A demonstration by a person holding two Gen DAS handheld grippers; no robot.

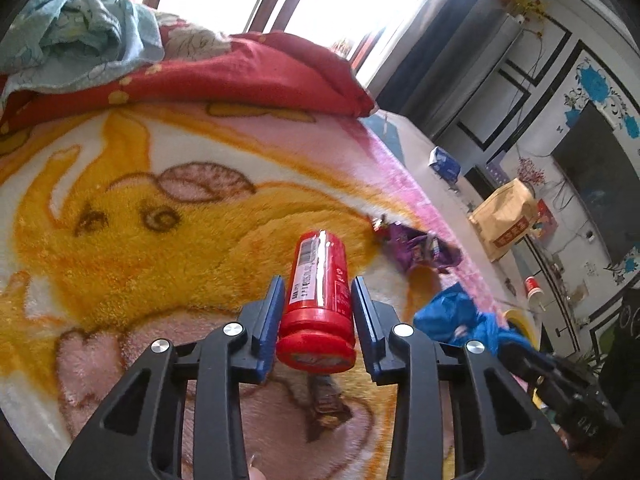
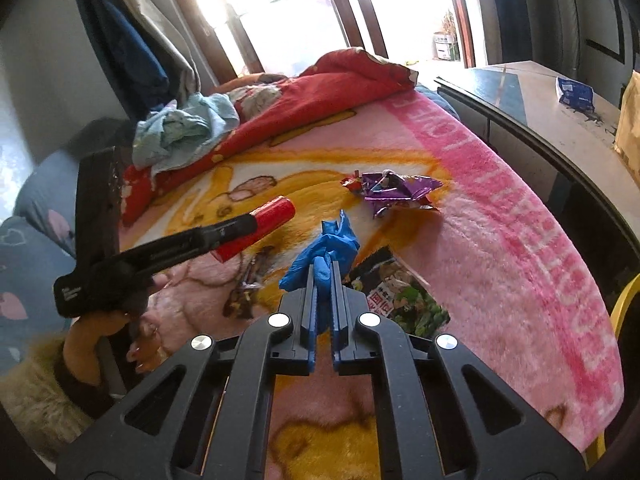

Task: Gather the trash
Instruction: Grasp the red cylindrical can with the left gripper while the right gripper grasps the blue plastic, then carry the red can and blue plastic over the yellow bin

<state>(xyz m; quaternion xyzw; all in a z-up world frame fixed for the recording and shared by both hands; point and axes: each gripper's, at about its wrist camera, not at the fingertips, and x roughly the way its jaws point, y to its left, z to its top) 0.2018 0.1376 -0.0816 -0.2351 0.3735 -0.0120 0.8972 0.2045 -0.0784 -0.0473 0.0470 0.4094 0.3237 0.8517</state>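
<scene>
Your bed's pink-and-yellow blanket [image 2: 500,240] carries a purple wrapper [image 2: 394,192] near its right edge. Your left tool [image 1: 316,304] clamps a red bottle [image 1: 320,296] above the blanket; your right tool [image 2: 325,280] pinches a crumpled blue glove [image 2: 324,248].

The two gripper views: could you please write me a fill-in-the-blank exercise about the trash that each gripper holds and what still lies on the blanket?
1. The left gripper is shut on a red ____.
2. The right gripper pinches a crumpled glove of ____ colour.
3. The wrapper lying on the blanket, held by neither gripper, is ____.

Missing words: bottle; blue; purple
</scene>
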